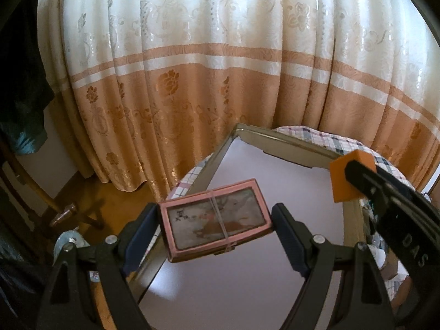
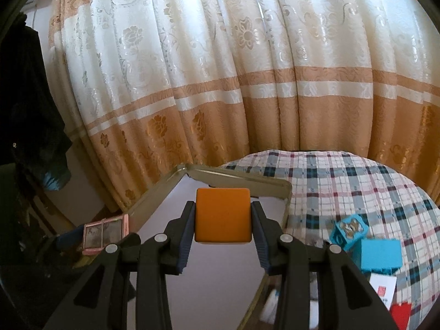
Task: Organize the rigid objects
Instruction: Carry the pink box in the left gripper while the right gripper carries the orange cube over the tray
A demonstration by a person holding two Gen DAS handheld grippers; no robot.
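Tin tray (image 1: 286, 144) sits low and centre in both views, its pale floor bare. My left gripper (image 1: 216, 221) clamps a pink box (image 1: 214, 220) over the tray's left rim; my right gripper (image 2: 223, 220) pinches an orange cube (image 2: 223, 216) above the tray. Blue blocks (image 2: 379, 253) lie on the plaid cloth (image 2: 357, 181), lower right.

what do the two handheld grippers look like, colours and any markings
Both are matte black plastic. The left gripper and right gripper each have angular linkage arms, round silver pivot pins and dark blue ribbed finger pads. The right one's body carries white lettering. No cables or sleeves show.
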